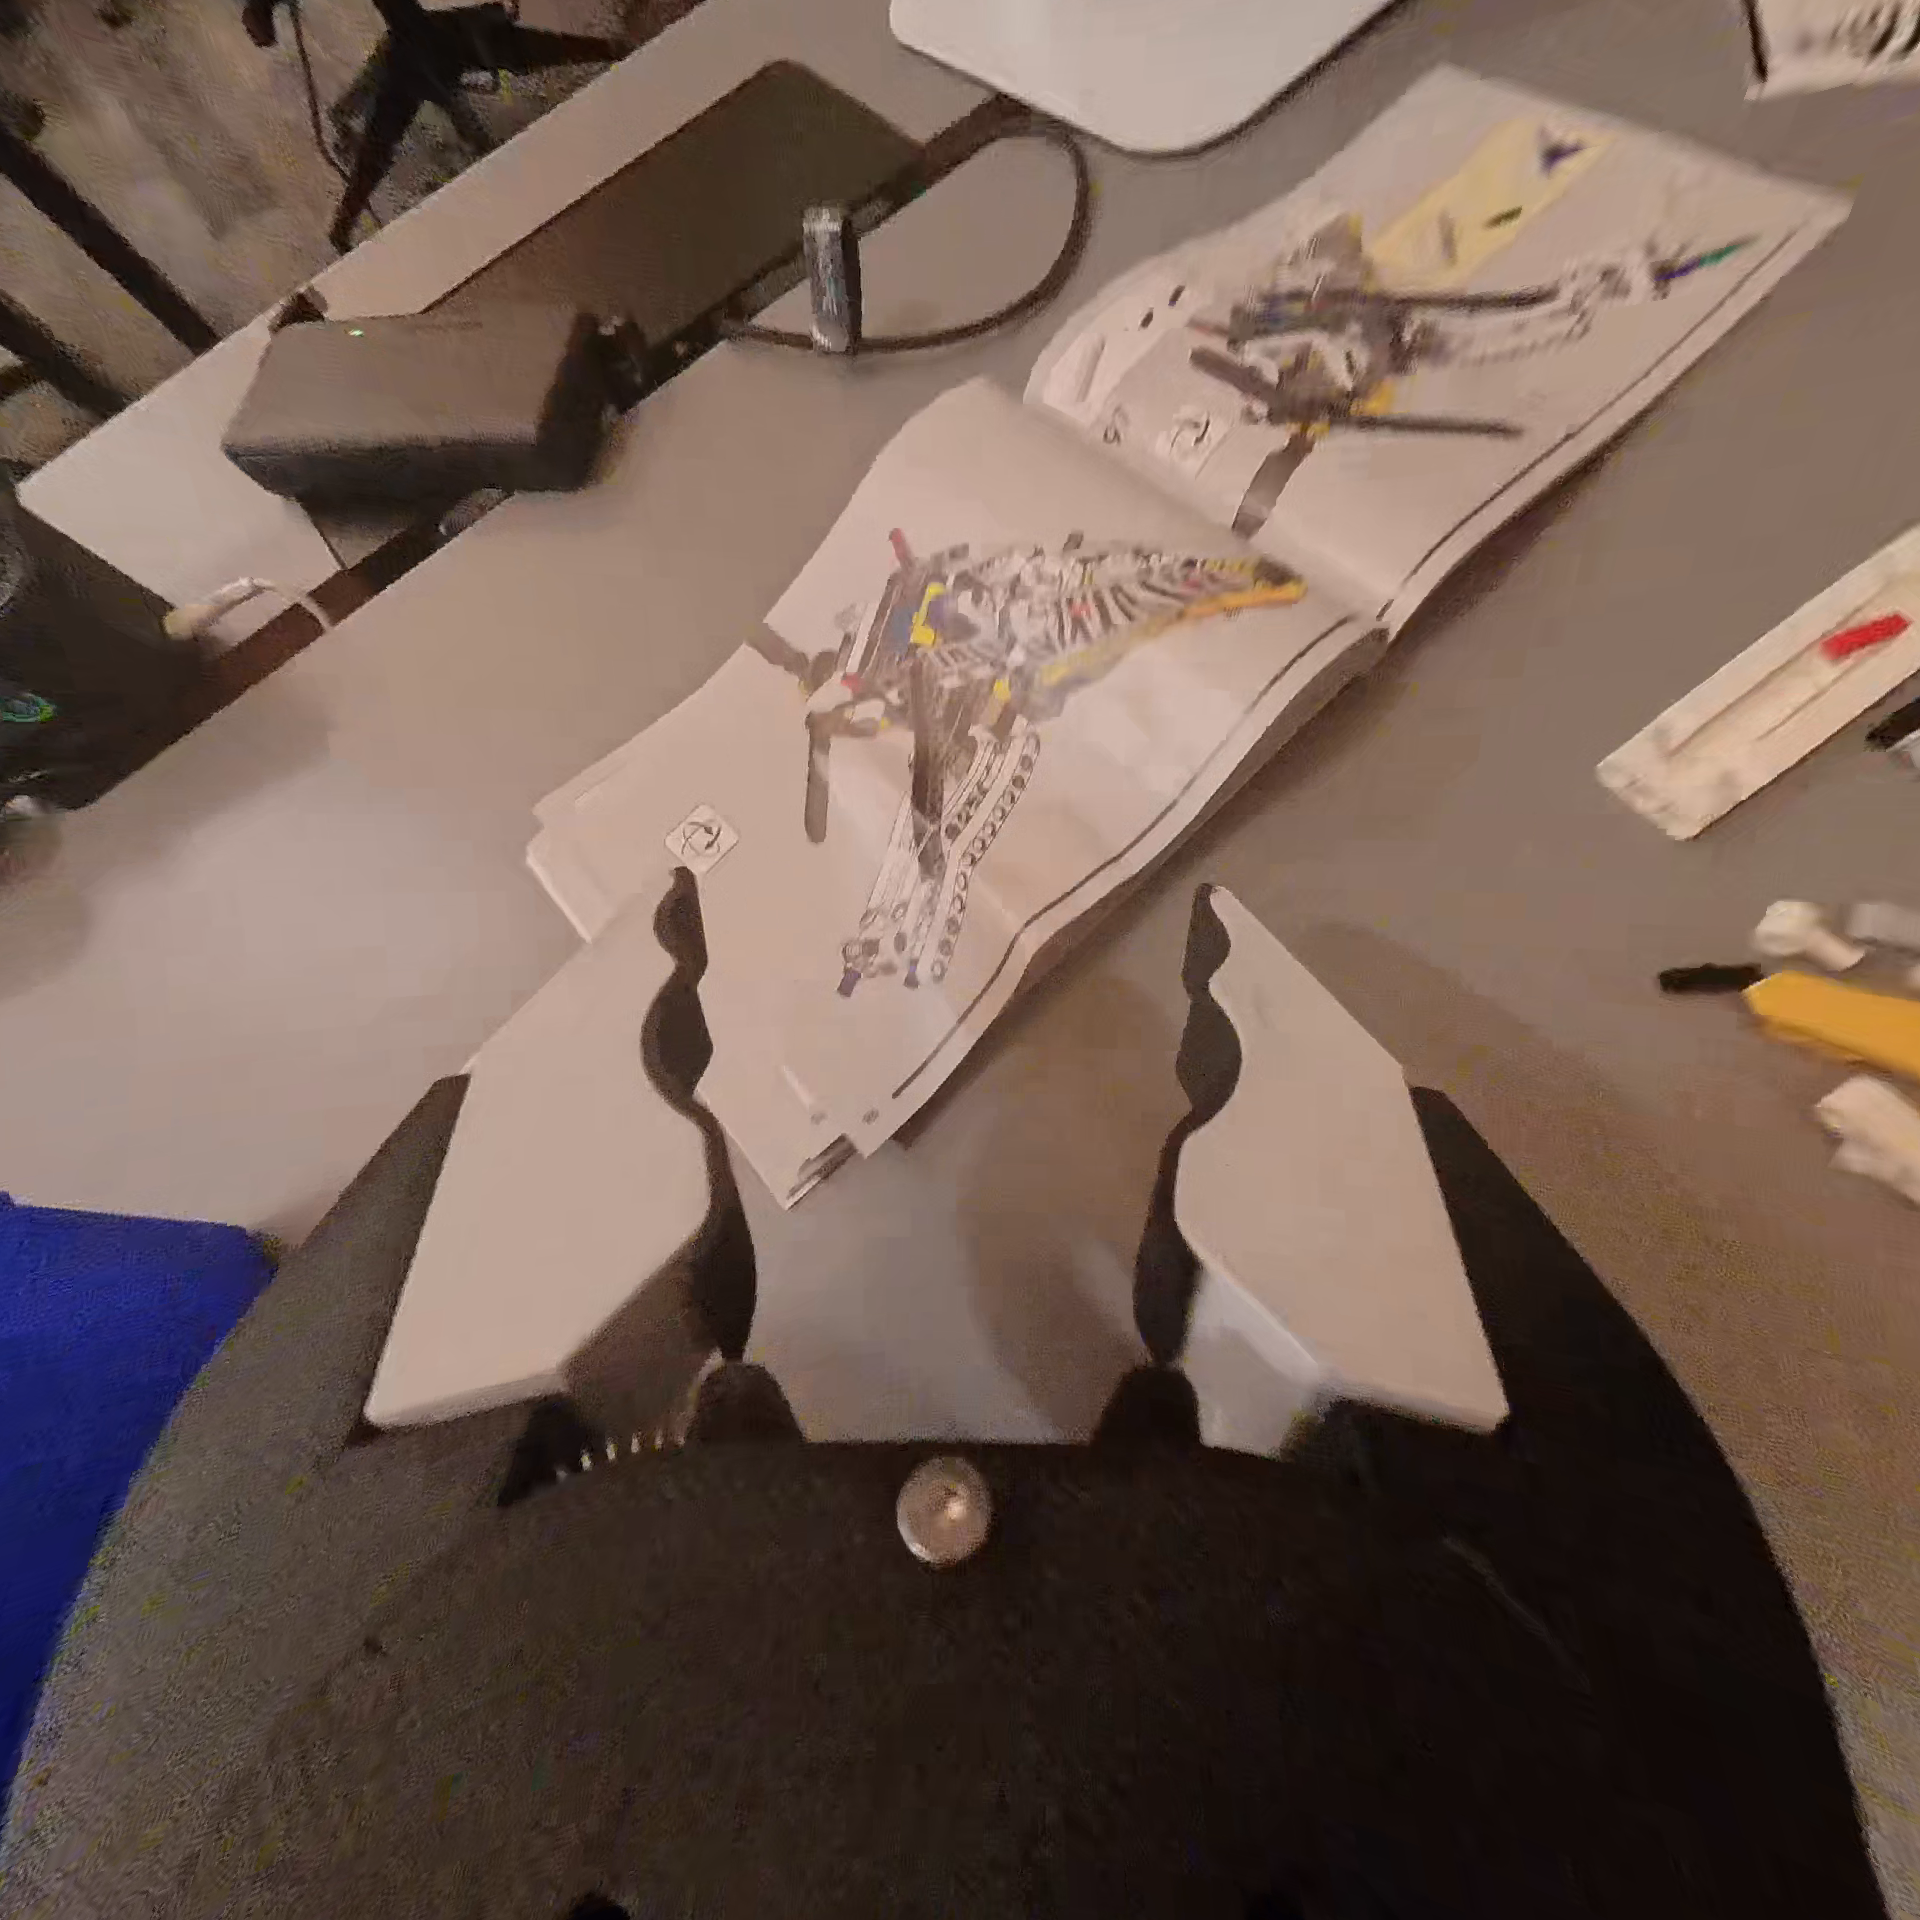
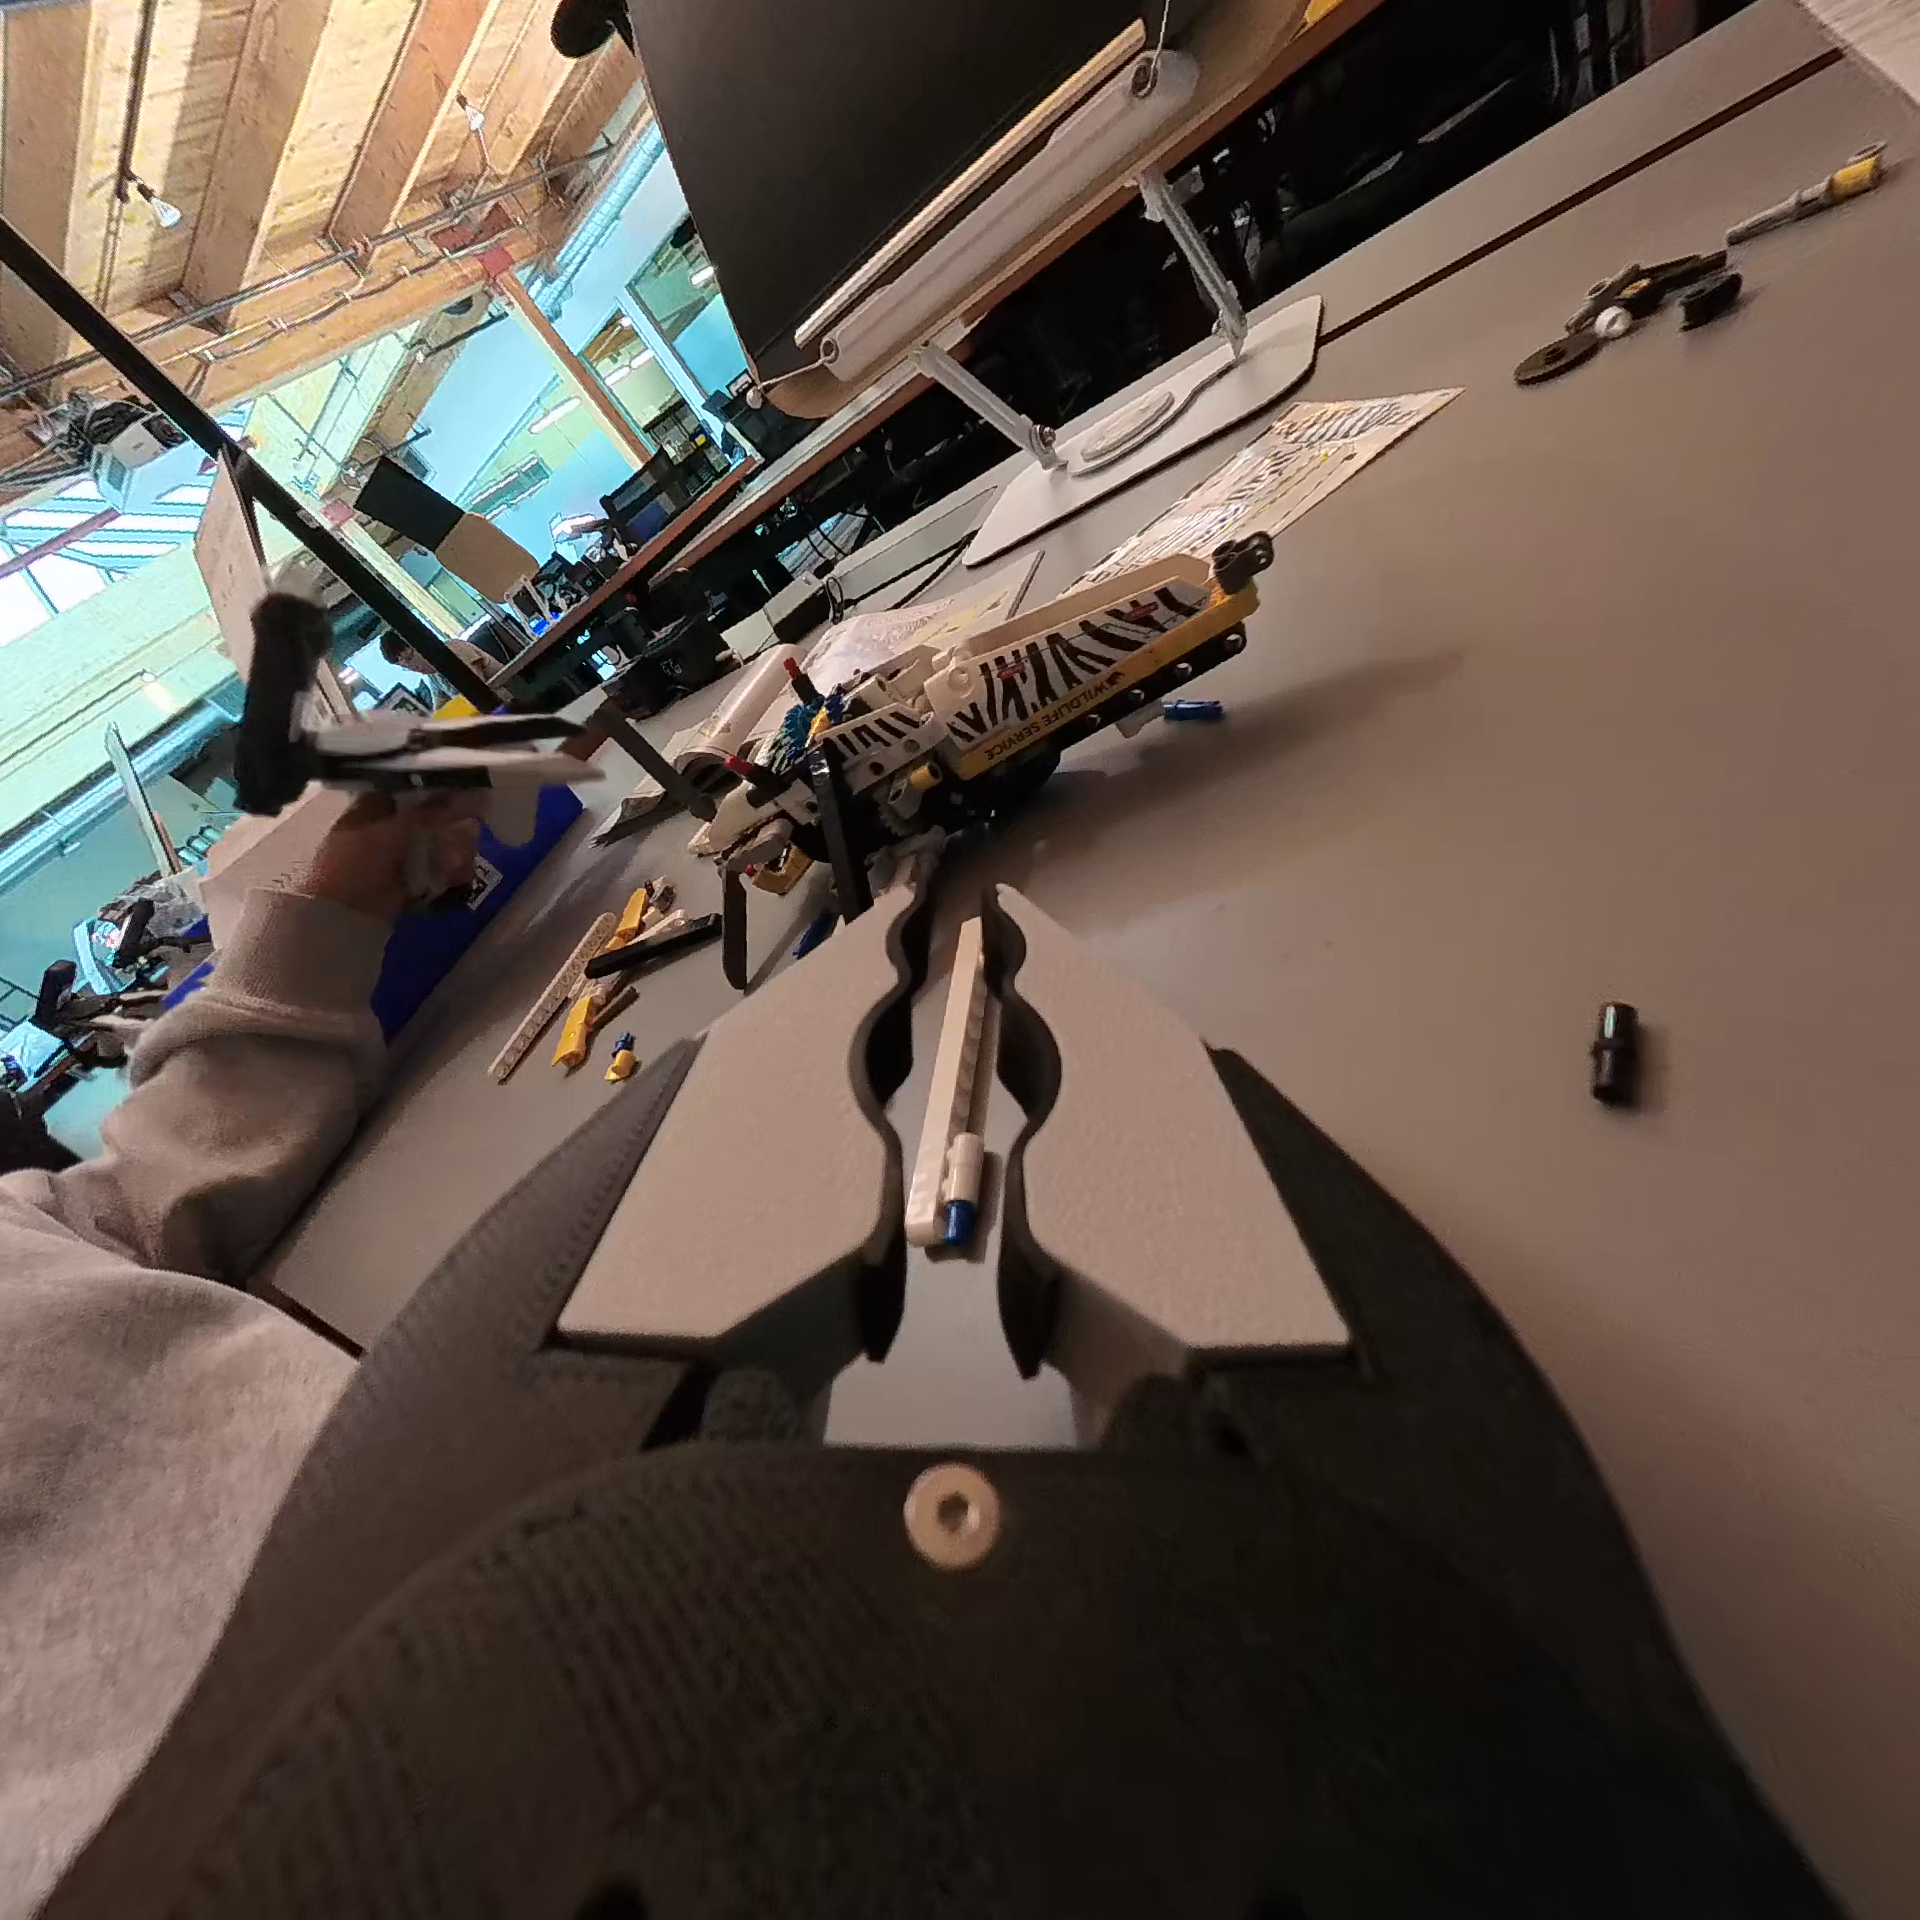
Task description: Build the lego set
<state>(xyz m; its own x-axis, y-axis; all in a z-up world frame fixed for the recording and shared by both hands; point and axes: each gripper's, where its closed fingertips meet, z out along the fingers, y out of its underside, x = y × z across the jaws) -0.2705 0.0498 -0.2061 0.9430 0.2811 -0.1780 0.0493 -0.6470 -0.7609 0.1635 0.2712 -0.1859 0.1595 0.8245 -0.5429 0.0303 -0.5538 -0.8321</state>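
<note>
Spreading grey across both views, counter (image 1: 312, 935) under open instruction booklet (image 1: 1039, 727) and zebra-striped lego helicopter (image 2: 997, 717), beneath timber ceiling beams. Left hand-held gripper (image 1: 945, 904) gaping empty above booklet; right hand-held gripper (image 2: 951, 904) clamped on white beam (image 2: 961, 1049). Blurred loose pieces (image 1: 1829, 997) cut off at edge.

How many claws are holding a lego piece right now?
1: the right claw is shut on a white beam. The left claw hangs open above the booklet.

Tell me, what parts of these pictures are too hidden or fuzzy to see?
- Far page of the instruction booklet, left wrist view: motion blur smears its drawing.
- White beam held in the right gripper, right wrist view: the fingers cover its sides.
- Helicopter model, right wrist view: its far side faces away.
- Yellow piece, left wrist view: cut off by the right edge.
</note>
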